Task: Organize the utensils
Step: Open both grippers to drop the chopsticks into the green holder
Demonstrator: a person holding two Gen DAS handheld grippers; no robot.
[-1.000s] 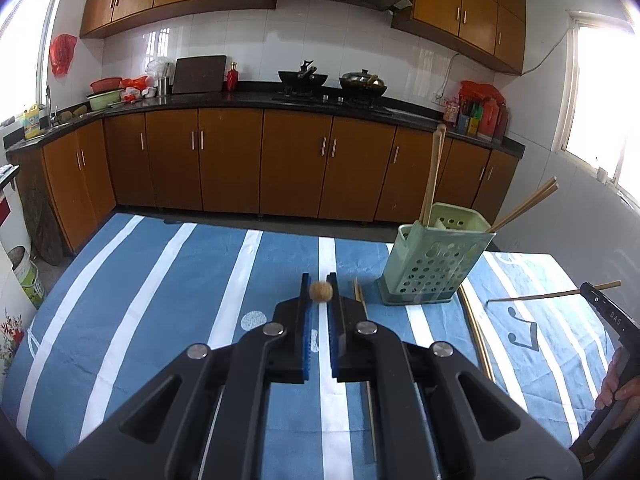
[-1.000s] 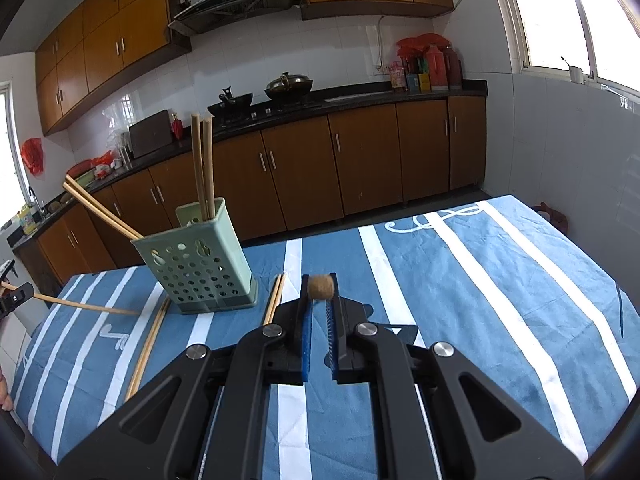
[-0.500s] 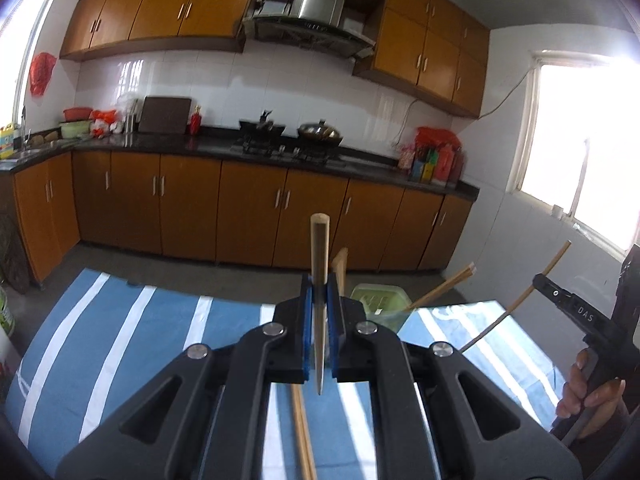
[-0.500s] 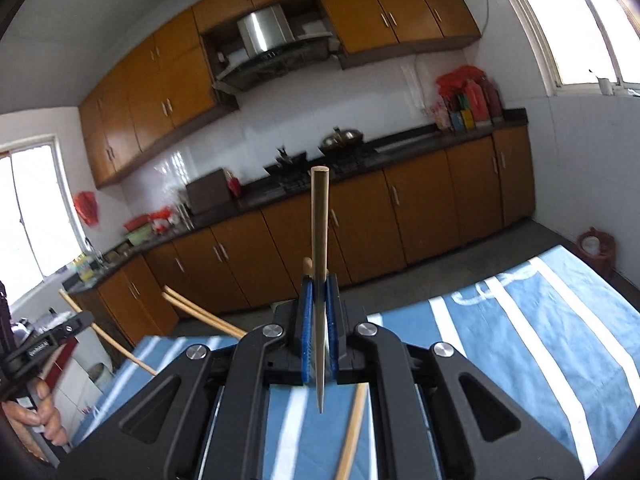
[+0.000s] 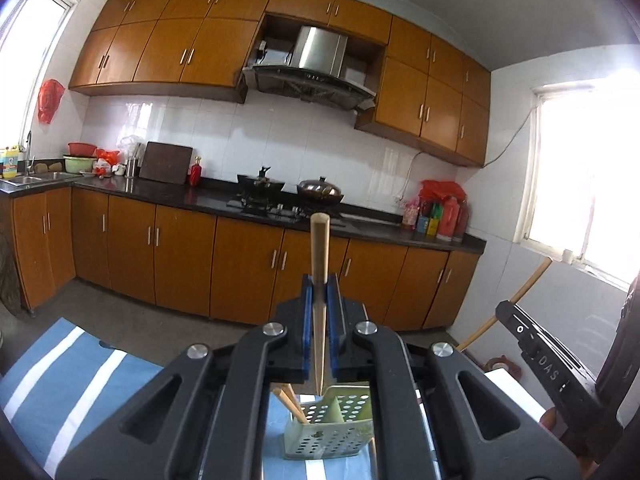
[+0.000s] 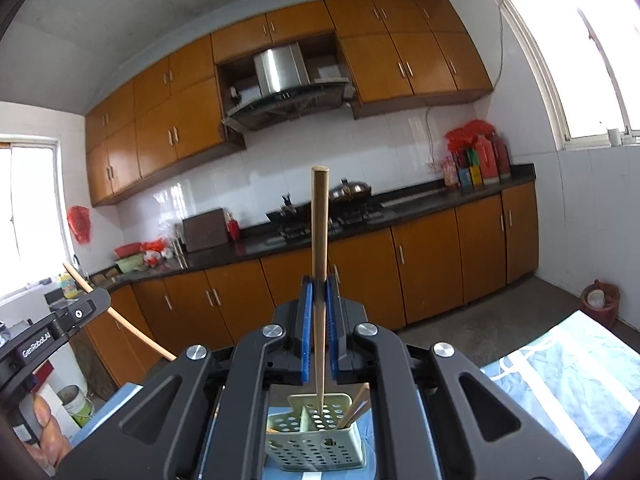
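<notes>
**Two chopsticks held upright over the green holder**

The left gripper [image 5: 320,312] is clamped on a wooden chopstick [image 5: 319,280], long axis vertical, thin tip down just above the green utensil holder [image 5: 328,432] below its fingers. The right gripper [image 6: 319,312] likewise pinches its own chopstick [image 6: 320,260] upright, tip dipping into the holder's [image 6: 316,444] compartment. More chopsticks [image 6: 354,408] lean inside. Both grippers face level toward the far kitchen cabinets [image 5: 248,272], above the striped cloth [image 5: 76,380].
</notes>
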